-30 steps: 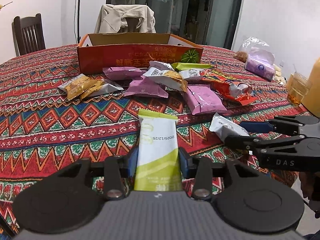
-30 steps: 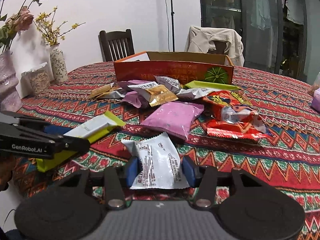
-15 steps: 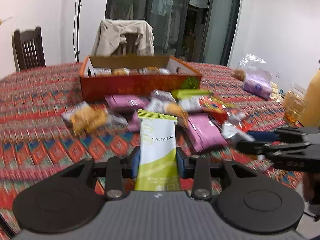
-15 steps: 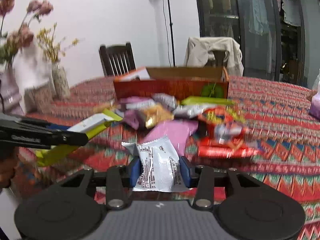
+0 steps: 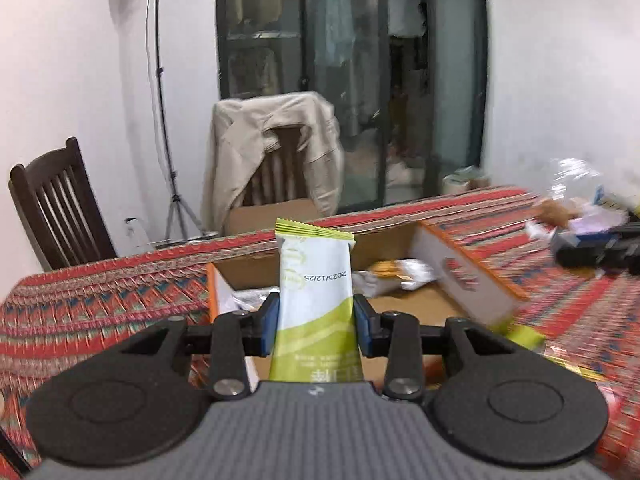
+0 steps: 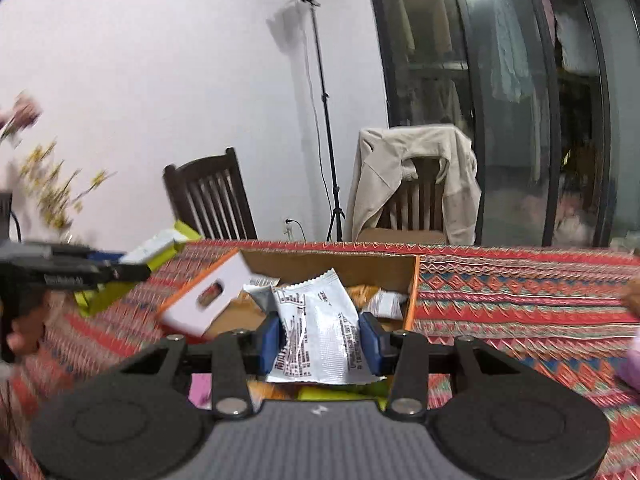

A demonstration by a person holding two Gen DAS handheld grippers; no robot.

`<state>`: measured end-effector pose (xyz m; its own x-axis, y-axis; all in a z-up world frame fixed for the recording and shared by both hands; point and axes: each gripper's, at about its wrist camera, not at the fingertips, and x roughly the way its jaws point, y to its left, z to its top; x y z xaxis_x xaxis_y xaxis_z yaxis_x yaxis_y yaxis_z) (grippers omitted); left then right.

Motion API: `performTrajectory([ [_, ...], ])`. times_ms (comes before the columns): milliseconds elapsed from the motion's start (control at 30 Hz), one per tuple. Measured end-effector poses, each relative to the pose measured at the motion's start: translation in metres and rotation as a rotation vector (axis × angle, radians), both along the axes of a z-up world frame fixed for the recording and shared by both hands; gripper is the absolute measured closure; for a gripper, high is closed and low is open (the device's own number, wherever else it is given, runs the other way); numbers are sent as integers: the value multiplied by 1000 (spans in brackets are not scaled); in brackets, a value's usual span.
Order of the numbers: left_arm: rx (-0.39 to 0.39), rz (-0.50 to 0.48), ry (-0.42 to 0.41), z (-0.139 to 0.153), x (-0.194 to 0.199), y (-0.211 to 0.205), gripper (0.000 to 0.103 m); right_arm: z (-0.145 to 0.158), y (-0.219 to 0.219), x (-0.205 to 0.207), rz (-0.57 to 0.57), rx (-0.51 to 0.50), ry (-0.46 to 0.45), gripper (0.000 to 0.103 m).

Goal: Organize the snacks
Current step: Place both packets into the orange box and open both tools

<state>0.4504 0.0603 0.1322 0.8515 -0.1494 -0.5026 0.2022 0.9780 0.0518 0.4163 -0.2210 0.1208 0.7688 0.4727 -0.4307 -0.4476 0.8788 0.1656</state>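
My left gripper [image 5: 316, 326] is shut on a white and green snack packet [image 5: 316, 300] and holds it upright above the near edge of the open orange cardboard box [image 5: 476, 284]. My right gripper [image 6: 320, 338] is shut on a silver printed snack packet [image 6: 320, 332] and holds it over the same box [image 6: 414, 292]. Several snack packets lie inside the box. The left gripper with its green packet [image 6: 160, 246] also shows at the left of the right wrist view. The right gripper [image 5: 596, 250] shows blurred at the right of the left wrist view.
The table carries a red patterned cloth [image 6: 520, 292]. Two wooden chairs stand behind it, one [image 6: 416, 188] draped with a beige jacket. A light stand [image 6: 324, 120] is by the wall. Yellow flowers [image 6: 56, 196] are at far left. Plastic bags [image 5: 568, 200] lie at far right.
Both grippers have lifted their packets off the table and moved forward to the box. The loose snack pile has passed out of view below them.
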Motion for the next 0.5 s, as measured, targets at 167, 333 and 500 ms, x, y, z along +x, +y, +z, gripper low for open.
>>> performTrajectory([
  [167,13,109,103,-33,78,4,65,-16,13,97,-53,76,128,61],
  [333,6,172,196,-66,115,6,64,-56,56,153,-104,-77,206,61],
  [500,-20,218,221,-79,118,13,47,-86,90,172,-160,-220,229,59],
])
